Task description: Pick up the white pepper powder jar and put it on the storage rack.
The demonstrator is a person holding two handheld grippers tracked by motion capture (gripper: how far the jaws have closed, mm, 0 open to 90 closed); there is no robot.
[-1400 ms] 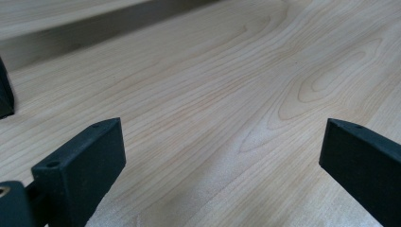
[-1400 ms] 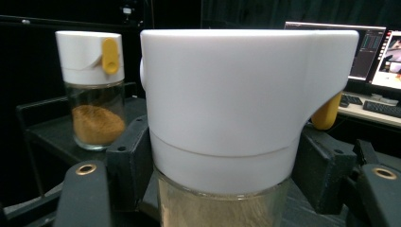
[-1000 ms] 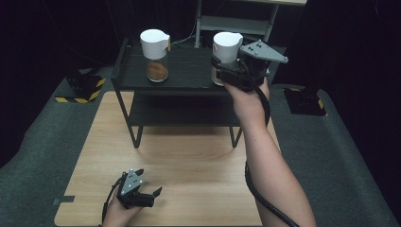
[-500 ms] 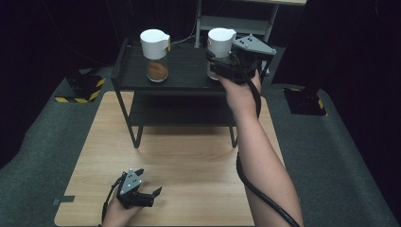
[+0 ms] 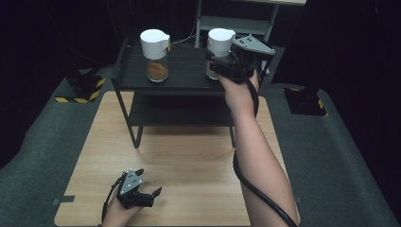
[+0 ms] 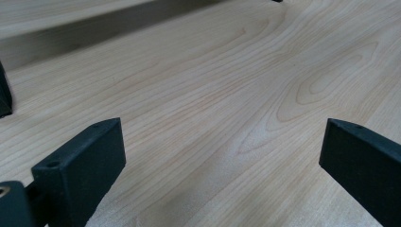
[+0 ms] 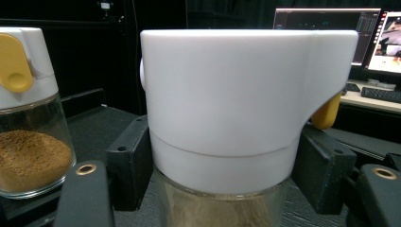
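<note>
The right gripper (image 5: 222,64) hides the near jar's (image 5: 218,47) glass body in the high view.

A wooden table (image 5: 189,161) sits in the middle of the floor, with a two-tier shelf (image 5: 184,84) standing on its far half. On the shelf's top tier, a jar of powder (image 5: 155,56) stands toward the left, and a second jar (image 5: 218,51) stands toward the right, well apart from it. The right gripper (image 5: 222,64) reaches in from the near side at the shelf's right end, one jaw on each side of the second jar, just below its lid. The left gripper (image 5: 150,194) rests on the table's near left corner, well away from the shelf. Behind the shelf stands a further rack (image 5: 236,21).
</note>
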